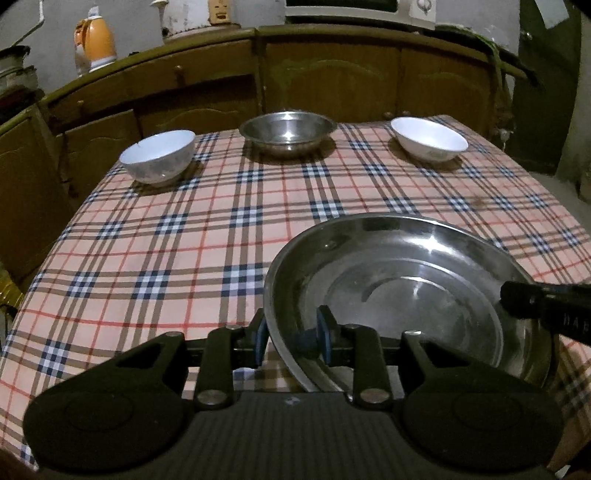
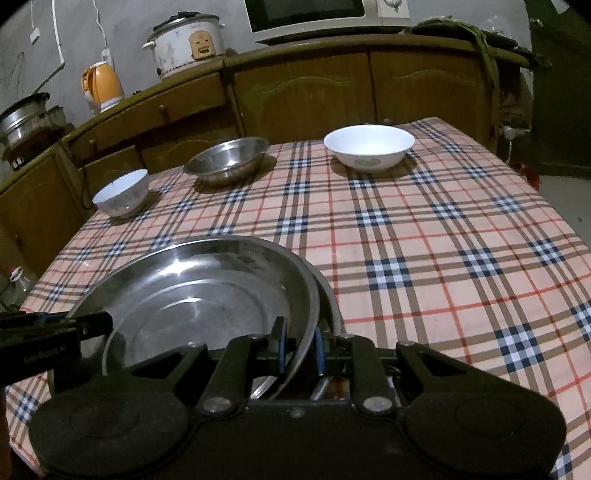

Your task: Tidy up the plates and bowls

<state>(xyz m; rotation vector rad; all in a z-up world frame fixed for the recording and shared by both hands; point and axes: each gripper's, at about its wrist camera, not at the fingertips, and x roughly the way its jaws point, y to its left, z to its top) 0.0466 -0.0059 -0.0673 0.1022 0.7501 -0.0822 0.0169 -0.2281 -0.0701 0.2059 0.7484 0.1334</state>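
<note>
- The steel plate [image 1: 406,291], wide and shallow, sits at the near edge of the table, held between the two grippers. In the right wrist view a second steel rim [image 2: 330,295] shows just behind its right side; whether that is another plate under it I cannot tell.
- The left gripper [image 1: 291,338] has its jaws narrow, the blue pads [image 1: 325,332] pressed on either side of the plate's left rim.
- The right gripper [image 2: 299,345] is likewise narrow, its blue pads clamped on the plate's right rim; its black body also reaches in from the right in the left wrist view.
- Whether the plate rests on the cloth or hangs just above it cannot be told.
- The table carries a checked tablecloth [image 1: 184,240] in peach with navy, white and red lines.
- Along the far edge stand three bowls, well apart from each other and from the plate: a small white bowl [image 1: 158,156] toward the far left corner, a steel bowl [image 1: 287,132] in the middle, and a wider white bowl [image 1: 429,139] toward the far right corner.
- All three bowls stand upright.
- Behind the table runs a wooden cabinet [image 2: 303,88]. On its top stand an orange kettle [image 2: 102,86], a white rice cooker [image 2: 188,42] and a microwave [image 2: 314,16].
</note>
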